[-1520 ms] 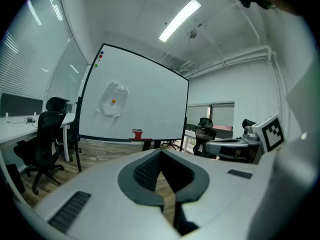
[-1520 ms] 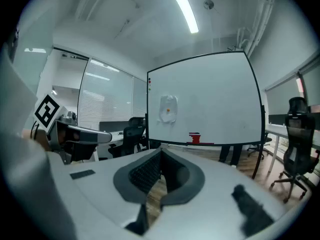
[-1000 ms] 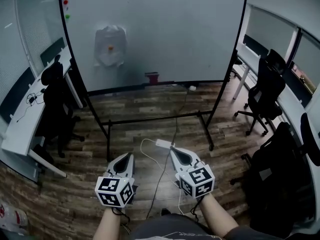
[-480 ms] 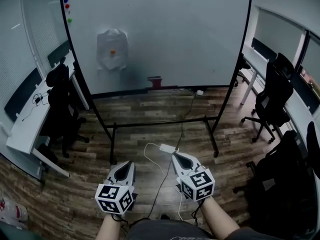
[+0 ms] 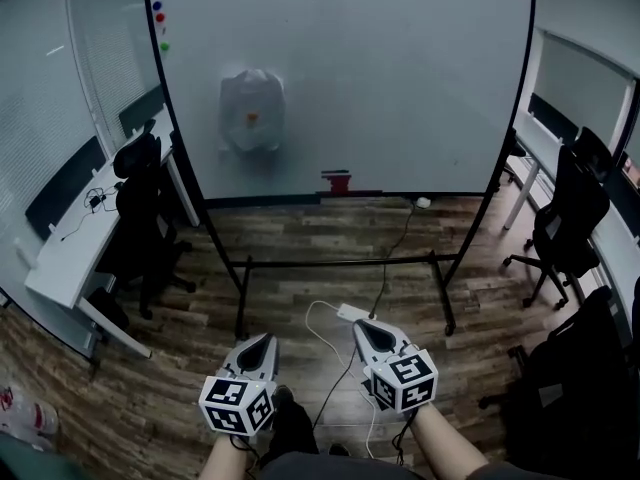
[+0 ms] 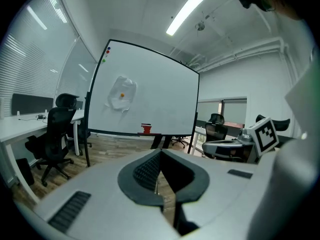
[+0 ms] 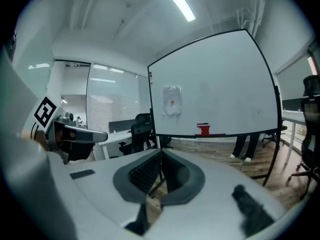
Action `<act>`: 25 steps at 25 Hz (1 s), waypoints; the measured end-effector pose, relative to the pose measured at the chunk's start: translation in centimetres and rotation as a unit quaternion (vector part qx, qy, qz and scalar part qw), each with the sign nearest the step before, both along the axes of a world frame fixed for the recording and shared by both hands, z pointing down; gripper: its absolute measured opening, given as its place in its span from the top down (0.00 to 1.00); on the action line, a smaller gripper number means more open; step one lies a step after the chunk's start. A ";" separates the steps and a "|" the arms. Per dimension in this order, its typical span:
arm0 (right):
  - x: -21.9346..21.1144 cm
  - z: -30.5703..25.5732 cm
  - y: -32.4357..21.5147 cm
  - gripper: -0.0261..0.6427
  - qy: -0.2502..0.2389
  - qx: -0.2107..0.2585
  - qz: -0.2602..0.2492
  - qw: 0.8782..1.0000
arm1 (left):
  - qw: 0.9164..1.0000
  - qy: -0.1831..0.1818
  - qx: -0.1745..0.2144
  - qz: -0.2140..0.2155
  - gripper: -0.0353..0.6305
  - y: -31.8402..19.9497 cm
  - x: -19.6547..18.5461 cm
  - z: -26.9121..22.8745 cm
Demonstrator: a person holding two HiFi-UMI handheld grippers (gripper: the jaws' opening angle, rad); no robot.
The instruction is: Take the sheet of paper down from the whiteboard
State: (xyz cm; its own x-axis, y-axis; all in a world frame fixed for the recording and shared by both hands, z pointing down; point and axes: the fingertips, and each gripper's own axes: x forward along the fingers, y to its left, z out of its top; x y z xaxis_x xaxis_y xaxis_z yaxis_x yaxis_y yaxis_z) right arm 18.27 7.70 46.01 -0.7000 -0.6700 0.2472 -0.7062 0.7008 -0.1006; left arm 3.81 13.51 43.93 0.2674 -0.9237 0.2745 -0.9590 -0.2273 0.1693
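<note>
A crumpled white sheet of paper [image 5: 251,110] hangs on the left part of the whiteboard [image 5: 400,78], pinned by an orange magnet [image 5: 251,119]. The same sheet of paper [image 6: 121,94] shows in the left gripper view and the sheet of paper [image 7: 172,100] in the right gripper view. My left gripper [image 5: 263,339] and right gripper [image 5: 361,326] are low in the head view, far from the board, both shut and empty. In their own views the left gripper [image 6: 159,153] and right gripper [image 7: 161,152] point toward the board.
A red eraser [image 5: 336,181] rests on the board's tray. Three coloured magnets [image 5: 160,26] sit at its top left. A power strip [image 5: 351,313] with white cables lies on the wooden floor. Black chairs [image 5: 140,218] and a white desk [image 5: 75,253] stand left; more chairs [image 5: 570,218] right.
The whiteboard and paper have shifted right and slightly down in the head view. Both grippers sit a little lower and further right in the frame, still shut.
</note>
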 end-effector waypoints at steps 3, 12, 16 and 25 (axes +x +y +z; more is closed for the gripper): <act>-1.1 0.5 -1.6 0.93 0.017 0.007 -0.003 1.000 | 1.000 0.005 -0.005 0.012 0.93 -1.6 -1.0 1.2; -8.3 0.9 -9.1 0.93 0.029 0.005 0.005 1.000 | 1.000 0.014 -0.006 0.016 0.93 -9.8 -8.6 1.7; -11.5 1.3 -13.1 0.93 0.029 -0.007 0.008 1.000 | 1.000 0.015 -0.006 0.015 0.93 -14.3 -12.3 1.6; -17.9 -0.1 -21.2 0.93 0.024 0.000 0.033 0.999 | 1.000 0.013 0.010 0.017 0.93 -22.9 -19.9 0.1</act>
State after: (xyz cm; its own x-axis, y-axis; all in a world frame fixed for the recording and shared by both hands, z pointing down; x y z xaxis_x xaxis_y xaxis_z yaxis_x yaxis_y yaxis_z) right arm 0.35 -13.50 45.88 -0.6425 -0.7138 0.2787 -0.7542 0.6533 -0.0654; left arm -16.04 -9.34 44.02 0.3058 -0.9188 0.2494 -0.9459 -0.2634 0.1896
